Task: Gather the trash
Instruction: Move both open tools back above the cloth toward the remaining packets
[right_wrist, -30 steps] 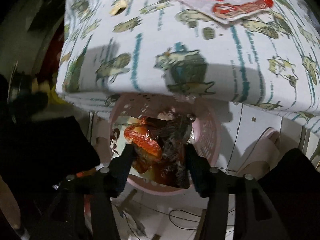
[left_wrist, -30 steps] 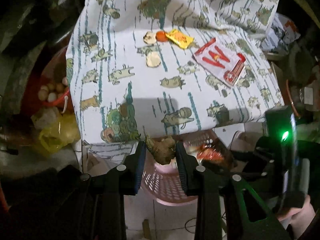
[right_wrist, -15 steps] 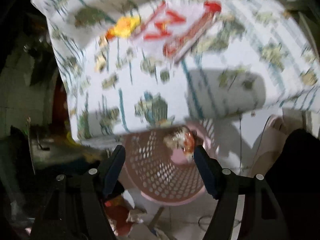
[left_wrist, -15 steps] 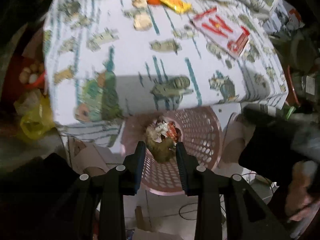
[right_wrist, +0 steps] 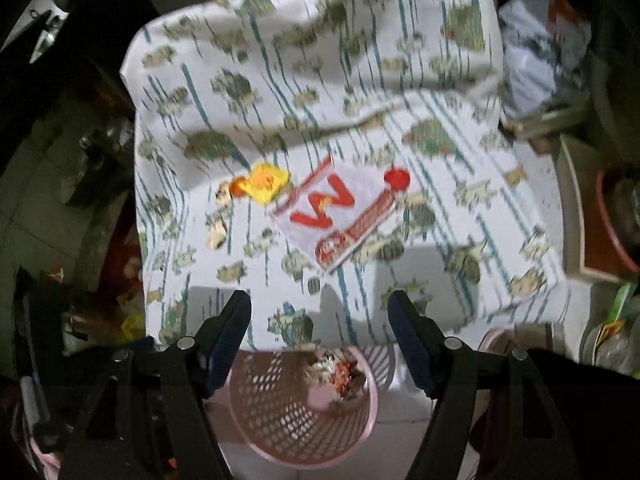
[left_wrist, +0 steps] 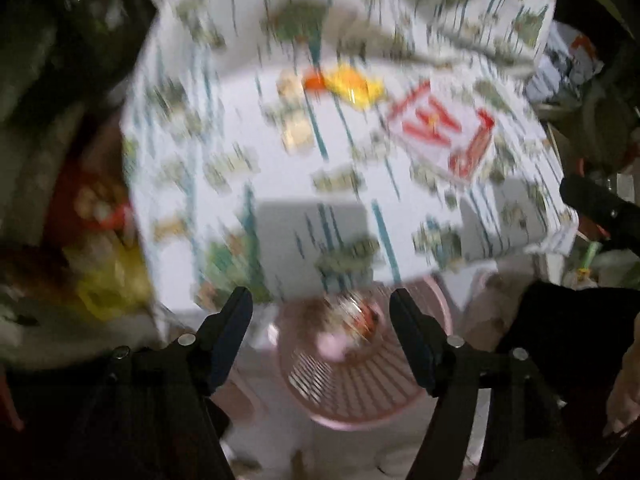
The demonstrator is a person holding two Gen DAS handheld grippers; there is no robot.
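A pink perforated basket (right_wrist: 296, 420) stands on the floor below the table's front edge, with crumpled trash (right_wrist: 340, 368) inside; it also shows, blurred, in the left wrist view (left_wrist: 360, 380). On the patterned tablecloth (right_wrist: 440, 220) lie a white and red paper wrapper (right_wrist: 340, 216), a yellow wrapper (right_wrist: 268, 182), an orange bit (right_wrist: 238, 186) and pale scraps (right_wrist: 216, 236). The left wrist view shows the same wrapper (left_wrist: 444, 132) and yellow wrapper (left_wrist: 352, 86). My left gripper (left_wrist: 320, 300) is open and empty above the basket. My right gripper (right_wrist: 320, 304) is open and empty above the basket.
A red tub (left_wrist: 88, 208) and a yellow bag (left_wrist: 108, 280) sit on the floor left of the table. Bags and boxes (right_wrist: 540, 60) crowd the right side, with a red bowl (right_wrist: 616, 220) beyond the table's right edge.
My left gripper opened and let go of the brownish trash, which now lies in the basket. My right gripper, open, rose and tilted up toward the table top.
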